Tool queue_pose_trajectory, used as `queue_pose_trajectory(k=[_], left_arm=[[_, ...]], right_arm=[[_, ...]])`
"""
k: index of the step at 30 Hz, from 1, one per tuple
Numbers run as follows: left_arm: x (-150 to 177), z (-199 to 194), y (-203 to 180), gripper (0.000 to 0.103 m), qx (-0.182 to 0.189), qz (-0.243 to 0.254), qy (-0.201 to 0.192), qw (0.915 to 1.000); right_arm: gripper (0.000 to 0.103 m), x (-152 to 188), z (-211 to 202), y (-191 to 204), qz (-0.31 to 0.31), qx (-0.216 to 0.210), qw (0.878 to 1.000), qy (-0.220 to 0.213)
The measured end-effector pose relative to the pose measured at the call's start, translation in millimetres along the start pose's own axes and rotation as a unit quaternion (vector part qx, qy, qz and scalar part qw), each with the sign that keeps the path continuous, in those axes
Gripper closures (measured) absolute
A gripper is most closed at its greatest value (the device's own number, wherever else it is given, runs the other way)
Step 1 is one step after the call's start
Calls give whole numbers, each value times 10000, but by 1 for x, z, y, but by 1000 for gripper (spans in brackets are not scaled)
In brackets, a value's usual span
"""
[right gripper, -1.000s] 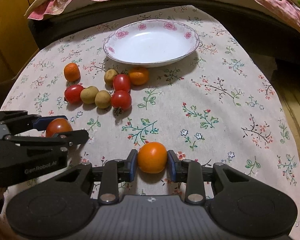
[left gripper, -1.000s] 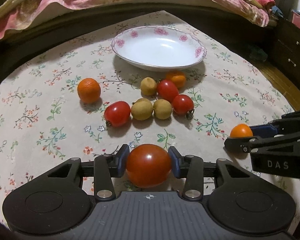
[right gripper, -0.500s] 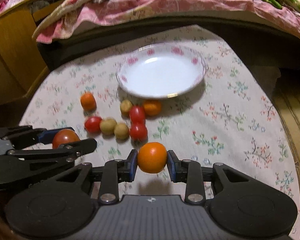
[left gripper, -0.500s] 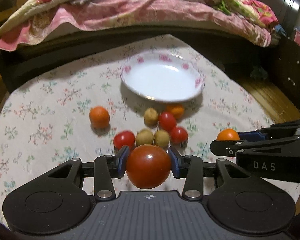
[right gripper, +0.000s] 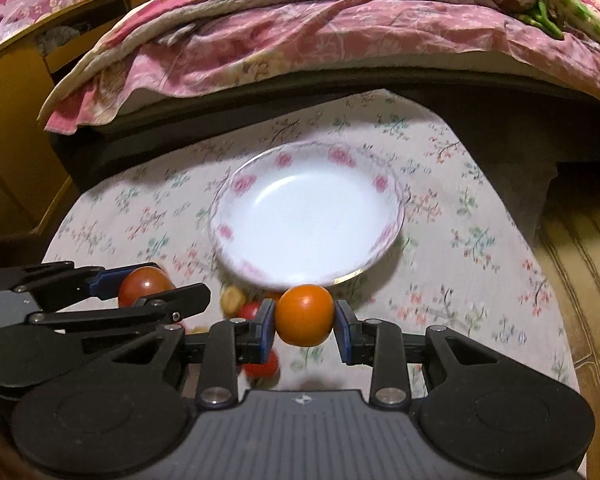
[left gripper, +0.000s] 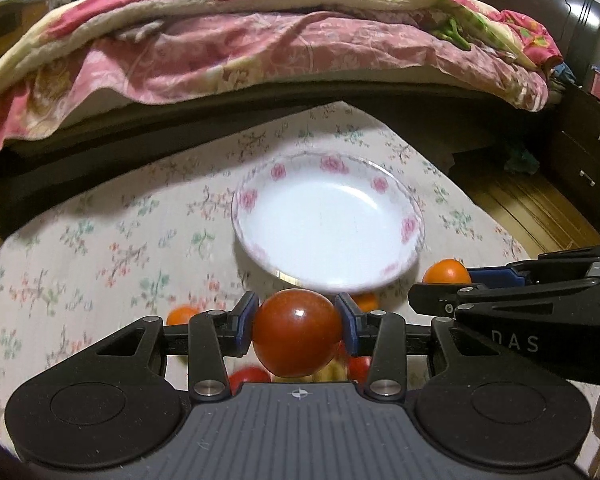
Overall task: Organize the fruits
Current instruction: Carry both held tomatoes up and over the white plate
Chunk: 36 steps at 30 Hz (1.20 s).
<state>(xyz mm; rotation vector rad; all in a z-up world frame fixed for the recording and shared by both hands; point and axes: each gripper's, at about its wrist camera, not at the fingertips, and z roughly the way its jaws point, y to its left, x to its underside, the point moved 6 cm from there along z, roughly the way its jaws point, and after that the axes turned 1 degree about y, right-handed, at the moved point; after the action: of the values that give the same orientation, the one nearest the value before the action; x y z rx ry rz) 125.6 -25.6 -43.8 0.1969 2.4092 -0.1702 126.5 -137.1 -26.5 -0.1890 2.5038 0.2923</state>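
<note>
Two fruits I hold lifted, a tomato (left gripper: 296, 332) pinched in my left gripper (left gripper: 296, 330) and an orange (right gripper: 305, 315) in my right gripper (right gripper: 305, 326), while the plate (right gripper: 396, 200) is empty and several fruits lie on the counter (left gripper: 80, 248).

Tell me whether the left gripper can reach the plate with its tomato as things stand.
Probably yes. The left gripper, shut on the tomato, faces the empty plate, with nothing between; the right gripper stays beside it.
</note>
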Motion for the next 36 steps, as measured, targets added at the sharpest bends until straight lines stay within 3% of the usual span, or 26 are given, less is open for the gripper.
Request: queue_pose_trajectory(k=[12, 36], left_arm=[[-26, 39, 8, 54, -77, 70, 79, 9999], [-34, 63, 15, 53, -110, -49, 105, 9999]], right_arm=[[69, -37, 39, -18, 187, -98, 9998, -52], [67, -48, 69, -29, 451, -95, 9989, -22]])
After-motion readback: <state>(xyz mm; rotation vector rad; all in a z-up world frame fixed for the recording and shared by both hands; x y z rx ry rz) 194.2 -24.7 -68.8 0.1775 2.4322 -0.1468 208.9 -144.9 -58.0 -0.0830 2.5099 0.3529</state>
